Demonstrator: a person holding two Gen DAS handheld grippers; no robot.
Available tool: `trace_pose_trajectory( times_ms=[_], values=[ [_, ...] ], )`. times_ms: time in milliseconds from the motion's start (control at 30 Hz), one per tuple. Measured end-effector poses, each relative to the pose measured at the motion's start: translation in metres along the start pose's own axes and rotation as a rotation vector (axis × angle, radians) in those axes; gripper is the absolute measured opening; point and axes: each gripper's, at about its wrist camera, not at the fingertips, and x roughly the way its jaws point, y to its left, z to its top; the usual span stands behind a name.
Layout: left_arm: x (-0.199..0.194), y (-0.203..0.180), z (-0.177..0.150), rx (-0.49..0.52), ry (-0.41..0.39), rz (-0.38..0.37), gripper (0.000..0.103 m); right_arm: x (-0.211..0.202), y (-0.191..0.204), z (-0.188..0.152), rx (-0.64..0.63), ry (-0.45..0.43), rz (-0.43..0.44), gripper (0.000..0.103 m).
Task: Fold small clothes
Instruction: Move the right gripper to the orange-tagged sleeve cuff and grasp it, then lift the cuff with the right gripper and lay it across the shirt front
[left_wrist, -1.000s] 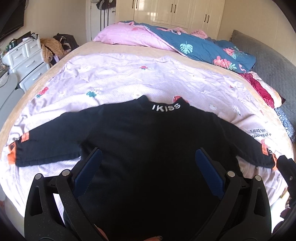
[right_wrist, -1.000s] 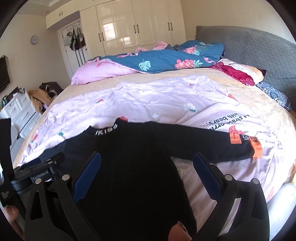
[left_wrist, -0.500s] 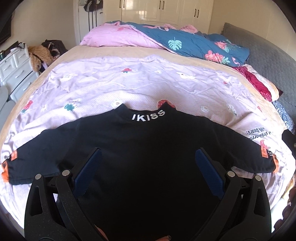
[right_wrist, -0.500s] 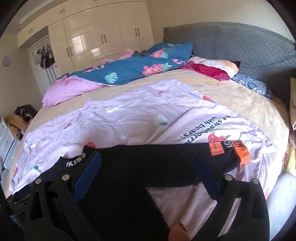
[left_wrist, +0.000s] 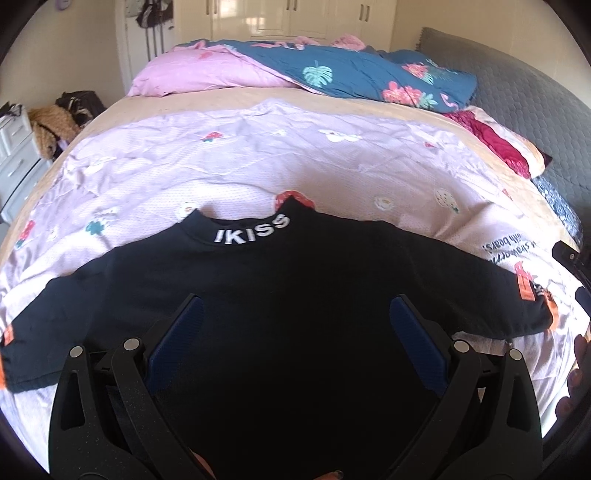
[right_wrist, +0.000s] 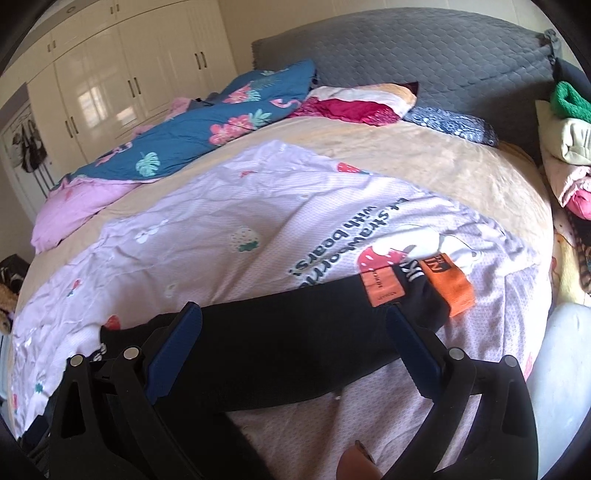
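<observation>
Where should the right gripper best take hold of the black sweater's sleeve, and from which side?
Probably near the orange cuff: the right gripper, open, hangs over that sleeve, which lies flat and stretched outward. Come from above, pinching the sleeve's edge.

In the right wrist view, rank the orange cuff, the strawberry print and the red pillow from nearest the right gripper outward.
From the right gripper:
1. Orange cuff, on the sleeve's end, right of centre.
2. Strawberry print, on the lilac sheet just beyond.
3. Red pillow, far, by the grey headboard.
</observation>
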Motion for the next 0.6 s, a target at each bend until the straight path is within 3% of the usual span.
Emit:
trace_pose_trajectory(
  times_ms=[367,600],
  values=[
    [0.028,-0.024,-0.013,0.076,0.049,-0.066,0.095,0.040,-0.061,-0.008,0.121,0.073,-0.096,0.099],
    [0.043,-0.032,-0.022,0.098,0.073,-0.091,0.095,0.072,-0.092,-0.018,0.229,0.174,-0.094,0.099]
  ],
)
